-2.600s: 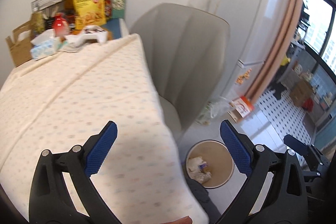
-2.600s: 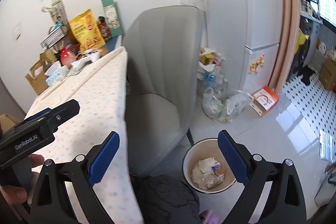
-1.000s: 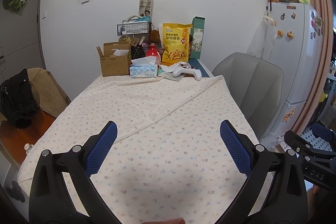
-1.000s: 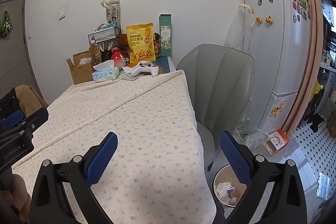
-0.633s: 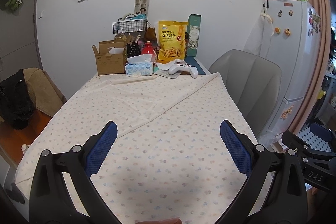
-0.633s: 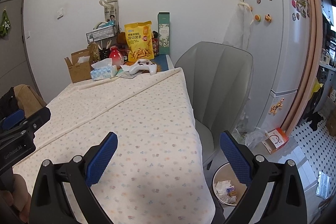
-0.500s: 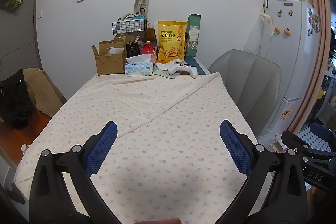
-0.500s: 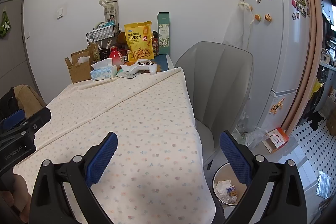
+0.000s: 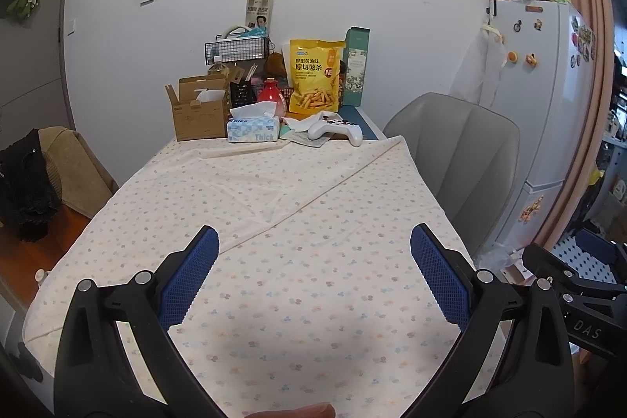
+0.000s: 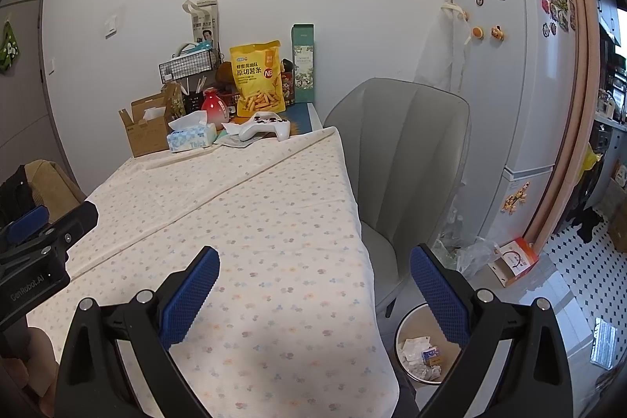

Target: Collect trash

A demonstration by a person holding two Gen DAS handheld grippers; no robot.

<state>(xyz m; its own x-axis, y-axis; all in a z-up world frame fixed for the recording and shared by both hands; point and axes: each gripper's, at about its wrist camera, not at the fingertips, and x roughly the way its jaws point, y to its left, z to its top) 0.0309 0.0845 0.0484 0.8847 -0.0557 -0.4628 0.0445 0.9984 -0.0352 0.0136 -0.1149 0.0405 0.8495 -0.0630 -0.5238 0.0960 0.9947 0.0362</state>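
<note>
Gaping: two hand-held grippers (image 9: 313, 269), empty

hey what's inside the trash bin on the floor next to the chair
The trash bin holds crumpled white tissues and a small printed packet. The right gripper finger covers its right side, so anything there or underneath stays hidden.

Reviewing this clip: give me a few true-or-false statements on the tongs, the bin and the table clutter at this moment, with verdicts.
1. Both the left tongs and right tongs are open and hold nothing. True.
2. The trash bin is empty. False: crumpled paper and a small packet lie in it.
3. The bin stands on the floor beside the grey chair. True.
4. The game controller lies in the middle of the tablecloth. False: it lies at the far end, near the tissue box.
5. The yellow snack bag lies flat. False: it stands upright.
</note>
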